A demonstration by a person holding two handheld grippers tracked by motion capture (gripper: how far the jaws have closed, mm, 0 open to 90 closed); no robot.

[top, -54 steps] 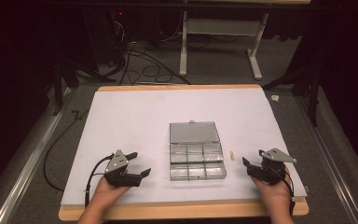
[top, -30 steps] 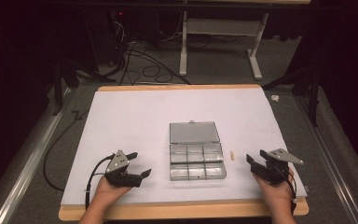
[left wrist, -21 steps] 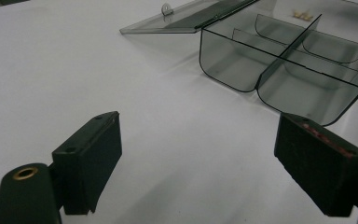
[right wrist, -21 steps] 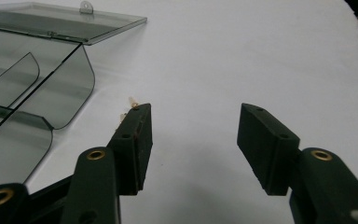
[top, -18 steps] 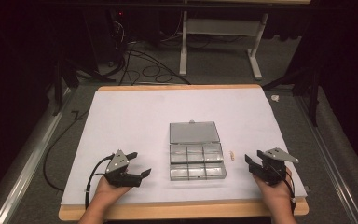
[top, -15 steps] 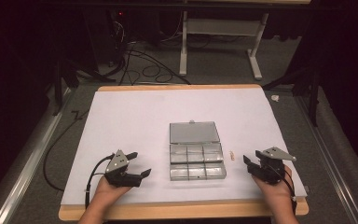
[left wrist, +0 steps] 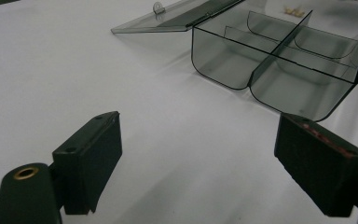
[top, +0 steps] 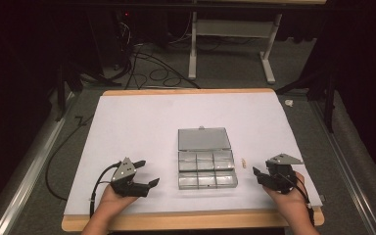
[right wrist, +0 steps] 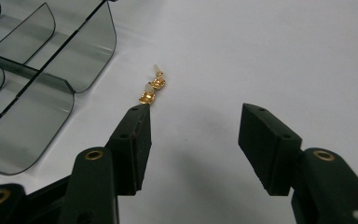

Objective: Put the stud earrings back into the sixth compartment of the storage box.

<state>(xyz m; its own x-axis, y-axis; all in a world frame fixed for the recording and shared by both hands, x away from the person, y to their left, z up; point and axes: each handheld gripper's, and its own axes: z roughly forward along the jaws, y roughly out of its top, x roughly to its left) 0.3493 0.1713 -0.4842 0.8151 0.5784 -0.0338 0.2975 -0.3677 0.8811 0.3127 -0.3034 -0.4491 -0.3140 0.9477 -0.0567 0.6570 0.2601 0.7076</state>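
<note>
Jaws of the right gripper [right wrist: 193,140] have just been closing a little yet stand well apart, nothing between them; one tip sits just short of the small gold pieces [right wrist: 151,88] on the white sheet beside the open compartment box [top: 206,166]. Judged: lining up a pick. Left gripper [left wrist: 200,163] rests wide open, empty.

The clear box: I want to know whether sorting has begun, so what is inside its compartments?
The compartments of the clear box that show look empty. The small gold pieces lie outside on the table. The left gripper view shows only some compartments.
</note>
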